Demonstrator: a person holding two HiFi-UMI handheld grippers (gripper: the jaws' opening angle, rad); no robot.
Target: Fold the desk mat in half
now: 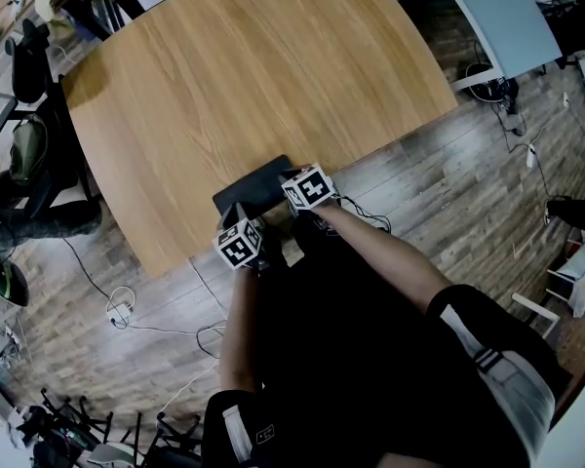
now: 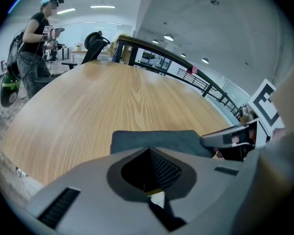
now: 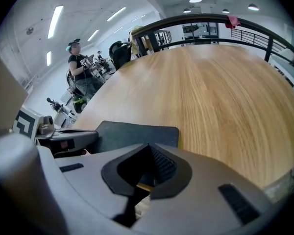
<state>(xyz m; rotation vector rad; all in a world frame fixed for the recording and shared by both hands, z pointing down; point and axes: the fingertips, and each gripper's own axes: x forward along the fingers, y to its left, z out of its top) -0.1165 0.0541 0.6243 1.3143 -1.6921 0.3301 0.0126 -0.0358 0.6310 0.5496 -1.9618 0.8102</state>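
The desk mat [image 1: 256, 185] lies flat at the near edge of the wooden table [image 1: 273, 66], just in front of the person. The left gripper [image 2: 149, 153] and the right gripper [image 3: 148, 151] both have their jaws fully closed, and each seems to pinch the near edge of the mat, one towards each end. The mat looks thin, soft and light, so I think it will bend easily but may sag in the middle. These two near corners are a good hold. I see no container here.
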